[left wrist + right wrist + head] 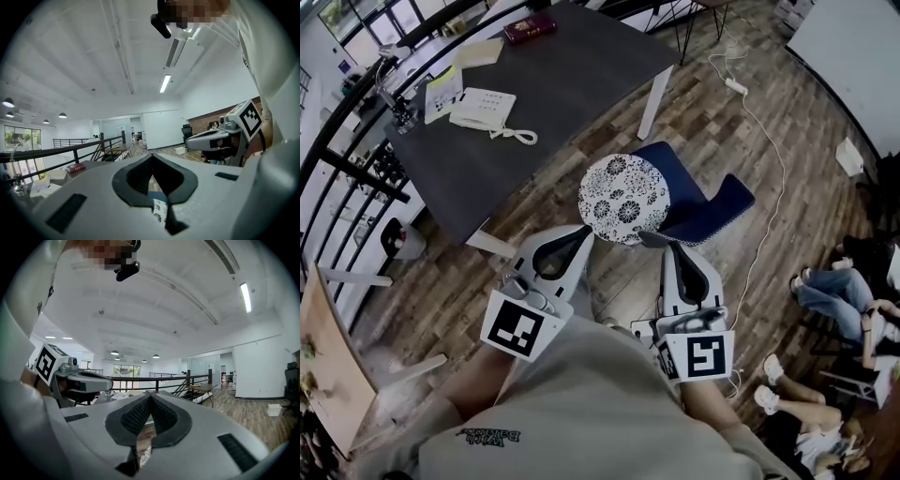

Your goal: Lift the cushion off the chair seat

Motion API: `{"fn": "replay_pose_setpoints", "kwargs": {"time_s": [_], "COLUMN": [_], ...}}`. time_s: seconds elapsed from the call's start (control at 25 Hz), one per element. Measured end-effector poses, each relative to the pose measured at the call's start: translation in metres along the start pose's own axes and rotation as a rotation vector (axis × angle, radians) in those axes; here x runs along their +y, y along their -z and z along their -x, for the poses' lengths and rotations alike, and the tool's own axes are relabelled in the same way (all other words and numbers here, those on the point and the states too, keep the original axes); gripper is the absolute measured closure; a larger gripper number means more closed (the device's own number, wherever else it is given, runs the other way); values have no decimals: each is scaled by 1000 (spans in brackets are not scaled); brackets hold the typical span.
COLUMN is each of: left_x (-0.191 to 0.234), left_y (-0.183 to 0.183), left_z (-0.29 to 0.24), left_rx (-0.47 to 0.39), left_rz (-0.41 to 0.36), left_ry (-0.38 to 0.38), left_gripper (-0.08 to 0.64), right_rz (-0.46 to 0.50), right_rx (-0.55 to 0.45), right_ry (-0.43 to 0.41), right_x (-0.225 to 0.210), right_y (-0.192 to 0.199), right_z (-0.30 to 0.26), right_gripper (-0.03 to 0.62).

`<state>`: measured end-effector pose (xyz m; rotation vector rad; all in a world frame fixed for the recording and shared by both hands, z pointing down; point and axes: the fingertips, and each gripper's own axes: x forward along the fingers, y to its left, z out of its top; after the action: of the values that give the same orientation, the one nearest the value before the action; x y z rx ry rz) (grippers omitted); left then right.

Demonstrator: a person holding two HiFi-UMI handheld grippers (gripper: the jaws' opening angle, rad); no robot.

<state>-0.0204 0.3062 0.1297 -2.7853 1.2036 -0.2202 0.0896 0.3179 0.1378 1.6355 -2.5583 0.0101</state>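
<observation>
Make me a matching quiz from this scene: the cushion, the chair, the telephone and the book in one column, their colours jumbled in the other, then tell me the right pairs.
Things:
1. cushion
2. chair
3. telephone
4. book

Colours:
A. dark red
B. plain white
C. blue
D. white with a dark floral pattern

Pairs: 1-D, 2-C, 3-B, 4-A
</observation>
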Motion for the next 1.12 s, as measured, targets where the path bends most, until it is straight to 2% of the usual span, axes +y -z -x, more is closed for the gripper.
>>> {"fn": "replay_pose_setpoints", "kwargs": {"time_s": [0.16,0.28,0.52,0.92,1.12], "left_x": [29,51,93,174,207], "left_y": [4,6,9,17,24], "left_z": [-30,-53,-96,-138,-158], "left_rx": [1,-1,-6,-29,-30], "left_rz": [38,39,81,50,44], "left_ry": [-13,0,31,113,180], "left_gripper": [555,555,555,555,555], "right_rz": [-22,-38,-32,0,26], "right_rx": [-6,-18,23,39,43], "right_ry": [16,27,49,131,192], "right_x": [-18,-29,-53,-64,-69], "right_y": [1,-5,-7,-23,-28], "right_z": [-34,-61,-116,-202,-241], "right_gripper": [591,591,591,591,591]}}
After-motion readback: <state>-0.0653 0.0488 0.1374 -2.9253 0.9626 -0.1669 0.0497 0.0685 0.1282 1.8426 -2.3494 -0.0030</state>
